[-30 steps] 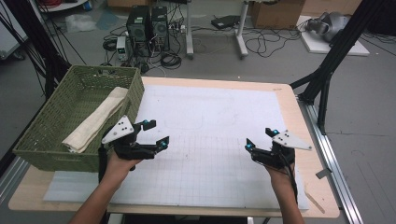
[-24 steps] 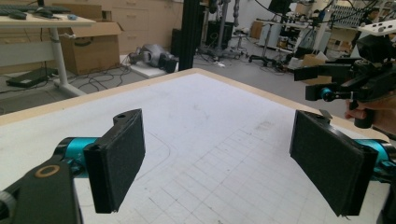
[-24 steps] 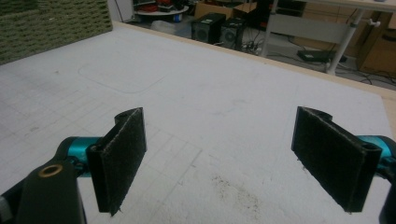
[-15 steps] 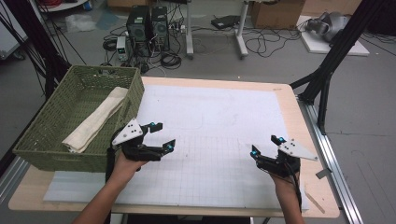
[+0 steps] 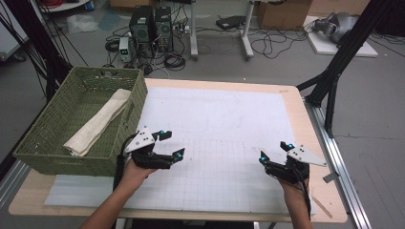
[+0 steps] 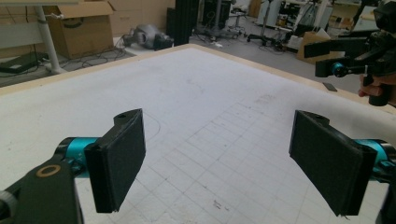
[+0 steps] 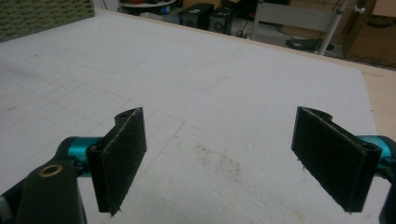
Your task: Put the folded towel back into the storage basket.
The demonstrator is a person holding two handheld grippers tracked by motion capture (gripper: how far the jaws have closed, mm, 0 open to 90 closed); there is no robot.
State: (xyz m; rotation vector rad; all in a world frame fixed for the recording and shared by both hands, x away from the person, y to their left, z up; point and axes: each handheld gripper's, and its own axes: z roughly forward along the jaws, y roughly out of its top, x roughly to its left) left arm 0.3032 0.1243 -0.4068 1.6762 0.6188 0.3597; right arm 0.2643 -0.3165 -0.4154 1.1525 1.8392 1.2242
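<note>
My left gripper (image 5: 173, 143) hovers over the white gridded mat (image 5: 219, 119), just right of the green wicker basket (image 5: 137, 95). Its jaws are open and empty, as the left gripper view (image 6: 219, 168) shows. A folded cream towel (image 5: 98, 121) lies inside the basket. My right gripper (image 5: 272, 150) is low over the mat's near right part, jaws wide apart with nothing between them (image 7: 224, 163). The left gripper view also shows the right gripper (image 6: 355, 60) farther off at the top right.
The mat covers a wooden table (image 5: 296, 102) with a bare strip along its right edge. A corner of the basket (image 7: 42, 14) appears at the top left of the right gripper view. Computers, cables and boxes sit on the floor beyond the table.
My left gripper has moved right, away from the basket and farther over the mat. The right gripper has only shifted slightly toward the near edge. Both stayed open.
</note>
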